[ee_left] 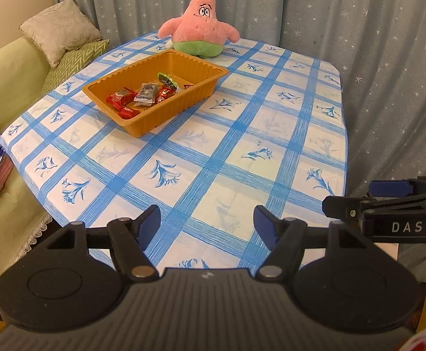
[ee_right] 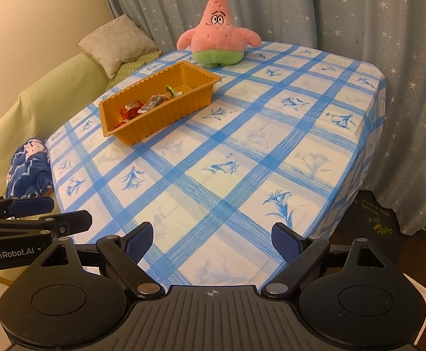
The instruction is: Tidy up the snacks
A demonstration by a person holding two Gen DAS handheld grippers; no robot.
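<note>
An orange plastic tray (ee_left: 204, 87) (ee_right: 166, 117) stands on the far left part of the table and holds several wrapped snacks (ee_left: 145, 95) (ee_right: 151, 102), red, silver and green. My left gripper (ee_left: 207, 228) is open and empty above the table's near edge, far from the tray. My right gripper (ee_right: 212, 244) is open and empty, also over the near edge. Each gripper shows from the side in the other's view, the right one (ee_left: 368, 197) at the right edge and the left one (ee_right: 52, 210) at the left edge.
A pink starfish plush toy (ee_left: 201, 23) (ee_right: 218, 32) sits at the table's far edge behind the tray. The table has a blue checked cloth (ee_left: 242, 146) (ee_right: 242, 161). A green sofa with cushions (ee_left: 58, 29) stands to the left; starred curtains hang behind.
</note>
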